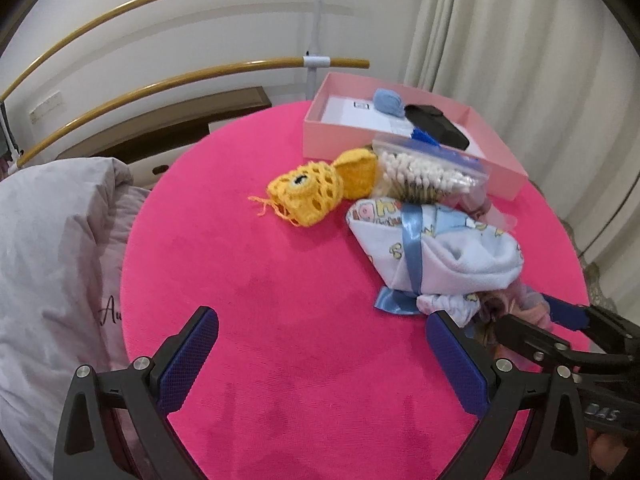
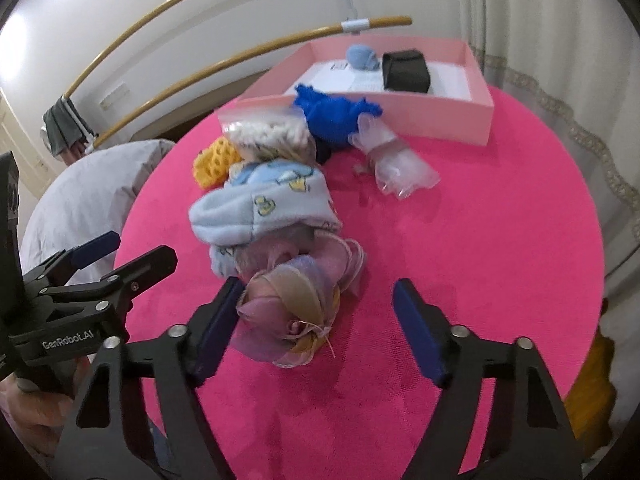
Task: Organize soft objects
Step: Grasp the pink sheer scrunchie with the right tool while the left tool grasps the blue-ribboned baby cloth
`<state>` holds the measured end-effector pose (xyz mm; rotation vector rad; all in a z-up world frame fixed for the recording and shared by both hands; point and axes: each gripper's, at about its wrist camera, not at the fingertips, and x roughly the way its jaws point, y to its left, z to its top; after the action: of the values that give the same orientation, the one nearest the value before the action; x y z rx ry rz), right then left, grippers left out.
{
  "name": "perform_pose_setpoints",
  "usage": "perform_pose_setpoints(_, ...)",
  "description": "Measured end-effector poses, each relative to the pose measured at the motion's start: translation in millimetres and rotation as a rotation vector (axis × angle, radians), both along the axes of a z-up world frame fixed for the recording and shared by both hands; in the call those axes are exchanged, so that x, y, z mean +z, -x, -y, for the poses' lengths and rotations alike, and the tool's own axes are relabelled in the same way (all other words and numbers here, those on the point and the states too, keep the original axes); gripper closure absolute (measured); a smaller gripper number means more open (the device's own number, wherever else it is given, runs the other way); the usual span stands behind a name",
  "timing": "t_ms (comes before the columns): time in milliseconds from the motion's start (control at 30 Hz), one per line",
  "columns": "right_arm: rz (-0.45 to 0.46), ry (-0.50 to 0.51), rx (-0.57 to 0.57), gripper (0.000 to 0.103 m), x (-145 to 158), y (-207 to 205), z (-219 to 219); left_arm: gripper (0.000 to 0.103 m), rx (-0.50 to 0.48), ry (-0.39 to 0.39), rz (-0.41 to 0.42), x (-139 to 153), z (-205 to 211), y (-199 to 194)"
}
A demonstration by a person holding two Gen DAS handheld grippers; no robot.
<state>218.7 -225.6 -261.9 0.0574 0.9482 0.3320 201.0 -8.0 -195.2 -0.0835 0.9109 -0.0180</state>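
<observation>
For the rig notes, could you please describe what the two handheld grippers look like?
Both are black angular frames with silver rivets. The left gripper and right gripper each carry two flat, textured dark-blue pads. White "GenRobot.AI" lettering marks the left one's body.

A home bedroom: pale duvet (image 1: 52, 248), cream curtains (image 1: 520, 40) and a pink-covered round table (image 1: 280, 300).

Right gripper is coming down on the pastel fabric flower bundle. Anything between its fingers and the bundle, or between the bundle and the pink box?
Nothing sits between the right gripper and the pastel flower bundle; its open jaws already straddle it. Toward the pink box, the blue fleece bundle, cotton swab bag and blue yarn lie in line.
</observation>
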Motion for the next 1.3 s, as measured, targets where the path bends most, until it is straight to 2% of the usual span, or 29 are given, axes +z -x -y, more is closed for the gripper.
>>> perform_pose_setpoints(33, -0.004, 0.009, -0.001, 0.04, -3.6, -1.1, -0.4, 0.0, -0.003, 0.001, -0.004, -1.8, 1.3, -1.7)
perform_pose_setpoints(67, -0.012, 0.017, -0.003, 0.054, -8.7, -2.7, -0.1, 0.0, -0.008, 0.003, -0.008, -3.7, 3.5, -3.8)
perform_pose_setpoints(133, -0.021, 0.008, -0.006, 0.072, -14.9, -4.0, 2.5, 0.0, -0.015, 0.001, -0.01, -5.7, 5.9, -5.7)
perform_pose_setpoints(167, -0.021, -0.012, -0.002, 0.074, -16.7, -3.1, 5.9, 0.0, -0.02, 0.0, -0.01, -6.3, 7.7, -6.7)
perform_pose_setpoints(367, 0.026, 0.012, -0.037, 0.075, -3.2, 3.0, 23.0, 0.0, -0.06, 0.01, -0.004, -8.7, 22.8, -11.7)
perform_pose_setpoints(567, 0.023, 0.009, -0.069, 0.075, -2.3, -2.4, 38.9, 0.0, -0.091, 0.019, -0.003, -15.4, 42.9, -20.3)
perform_pose_setpoints(933, 0.02, -0.006, -0.088, 0.075, -4.3, -10.8, 52.0, 0.0, -0.056, 0.012, -0.021, -39.9, 58.8, -63.5)
perform_pose_setpoints(1000, 0.018, -0.009, -0.088, 0.075, -5.5, -12.8, 53.2, 0.0, -0.051, 0.032, -0.018, -44.0, 60.8, -72.3)
perform_pose_setpoints(1033, 0.017, -0.009, -0.088, 0.075, -5.8, -13.4, 53.0, 0.002, -0.05, 0.04, -0.016, -45.8, 61.0, -75.8)
perform_pose_setpoints(1100, 0.016, -0.01, -0.088, 0.075, -6.1, -14.4, 52.6, 0.024, -0.07, 0.088, -0.024, -49.7, 60.4, -81.6)
perform_pose_setpoints(1133, 0.017, -0.01, -0.088, 0.075, -6.3, -14.7, 52.5, 0.029, -0.076, 0.108, -0.028, -50.7, 60.3, -83.8)
perform_pose_setpoints(1167, 0.017, -0.01, -0.09, 0.075, -6.1, -15.1, 52.7, 0.038, -0.081, 0.109, -0.022, -49.9, 61.2, -84.2)
perform_pose_setpoints(1300, 0.019, -0.011, -0.096, 0.075, -5.4, -15.6, 54.4, 0.045, -0.106, 0.137, -0.026, -50.0, 57.8, -82.9)
